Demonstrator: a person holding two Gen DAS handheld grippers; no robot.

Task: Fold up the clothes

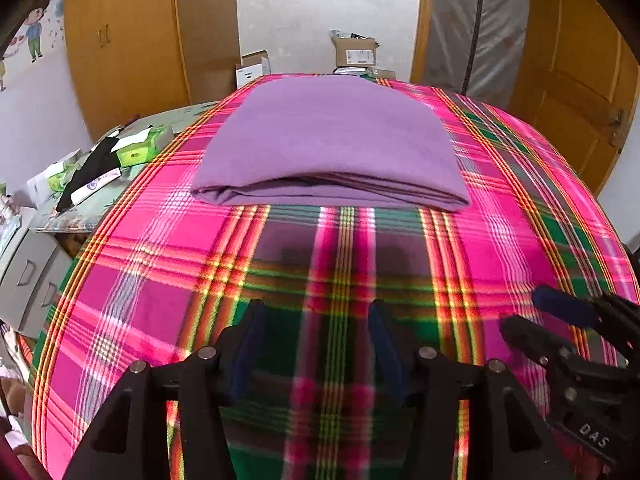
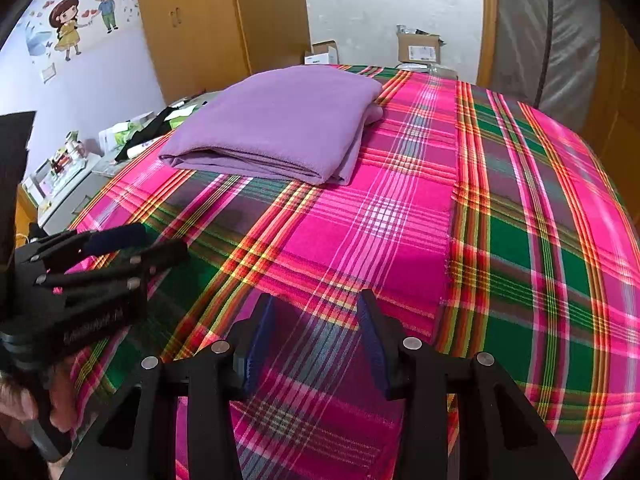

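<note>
**Folded purple cloth lies free, both grippers empty**

Nearest, the left gripper (image 1: 316, 312) hovers over the plaid bedcover (image 1: 140, 280) short of the purple garment, jaws parted with nothing between them. The right gripper (image 2: 316, 304) hangs beside it over the same cover, also released and empty, its dark blue pads (image 2: 374, 344) apart. Beyond both, the purple garment (image 1: 332, 140) rests folded in a flat stack on the plaid, its layered edge facing the grippers. Past the garment stand cardboard boxes (image 1: 354, 52) and a wooden wardrobe (image 1: 128, 40).
</note>
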